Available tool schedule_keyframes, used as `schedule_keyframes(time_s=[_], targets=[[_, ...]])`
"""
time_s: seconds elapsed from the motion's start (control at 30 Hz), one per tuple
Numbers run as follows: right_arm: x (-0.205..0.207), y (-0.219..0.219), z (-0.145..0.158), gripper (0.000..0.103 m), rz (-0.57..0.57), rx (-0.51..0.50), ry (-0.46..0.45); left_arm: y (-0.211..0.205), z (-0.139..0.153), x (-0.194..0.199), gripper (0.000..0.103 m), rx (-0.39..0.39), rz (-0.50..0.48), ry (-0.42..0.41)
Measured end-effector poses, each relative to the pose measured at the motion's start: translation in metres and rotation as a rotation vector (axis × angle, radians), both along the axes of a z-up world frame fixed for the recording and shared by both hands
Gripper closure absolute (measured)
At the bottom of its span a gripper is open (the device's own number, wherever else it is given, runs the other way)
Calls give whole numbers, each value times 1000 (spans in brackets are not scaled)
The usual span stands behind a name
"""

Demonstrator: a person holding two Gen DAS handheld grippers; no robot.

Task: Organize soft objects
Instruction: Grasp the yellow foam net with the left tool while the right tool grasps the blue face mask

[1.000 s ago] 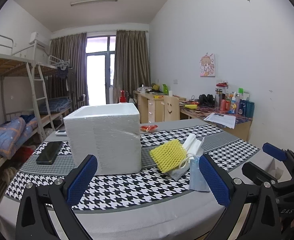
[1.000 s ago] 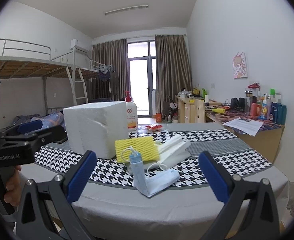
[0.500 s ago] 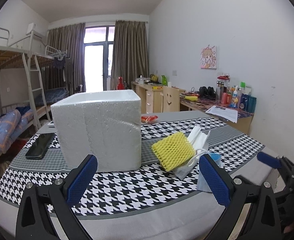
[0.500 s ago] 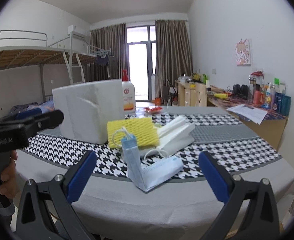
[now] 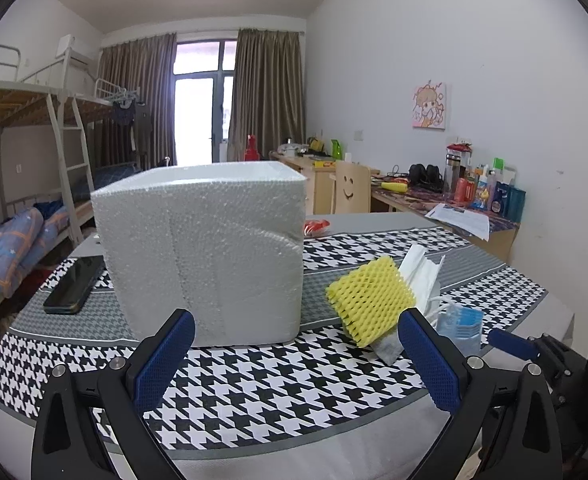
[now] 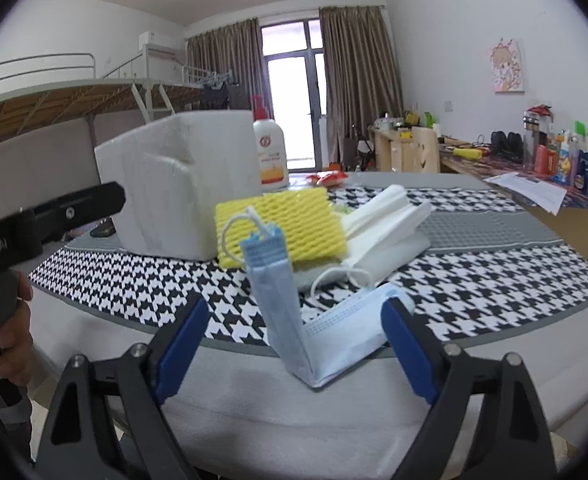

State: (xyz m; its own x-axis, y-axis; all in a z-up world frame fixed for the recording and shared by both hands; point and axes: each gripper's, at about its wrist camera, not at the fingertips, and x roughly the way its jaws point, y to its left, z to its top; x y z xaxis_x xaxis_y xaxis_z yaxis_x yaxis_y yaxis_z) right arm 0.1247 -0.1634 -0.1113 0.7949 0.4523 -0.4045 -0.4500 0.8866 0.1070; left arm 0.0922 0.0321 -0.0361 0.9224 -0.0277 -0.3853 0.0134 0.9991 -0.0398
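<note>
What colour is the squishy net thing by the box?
Yellow: the foam net shows best in the right wrist view.

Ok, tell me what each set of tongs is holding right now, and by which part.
Nothing is held. The left tongs stand open over bare tablecloth. The right tongs, which have just been closing, straddle the folded blue mask without pressing it.

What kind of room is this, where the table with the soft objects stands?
Most likely a shared dormitory room. A metal bunk bed with a ladder stands along one wall, wooden desks crowded with bottles run along the other, and folded bedding lies on a lower bunk.
</note>
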Motion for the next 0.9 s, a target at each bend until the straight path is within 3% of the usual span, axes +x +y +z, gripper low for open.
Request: schedule_keyframes(time_s=[0.13, 0.37, 0.7, 0.9], targets=[[6, 5, -6, 14, 1, -16, 10, -1, -5, 10, 1, -1, -5, 21], [18, 4, -13, 29, -3, -31, 49, -5, -12, 23, 1, 1, -18, 49], [26, -3, -14, 73, 1, -47, 78, -23, -17, 42, 1, 18, -60, 84], [23, -18, -9, 79, -32, -52, 55, -44, -18, 57, 1, 29, -114, 105]])
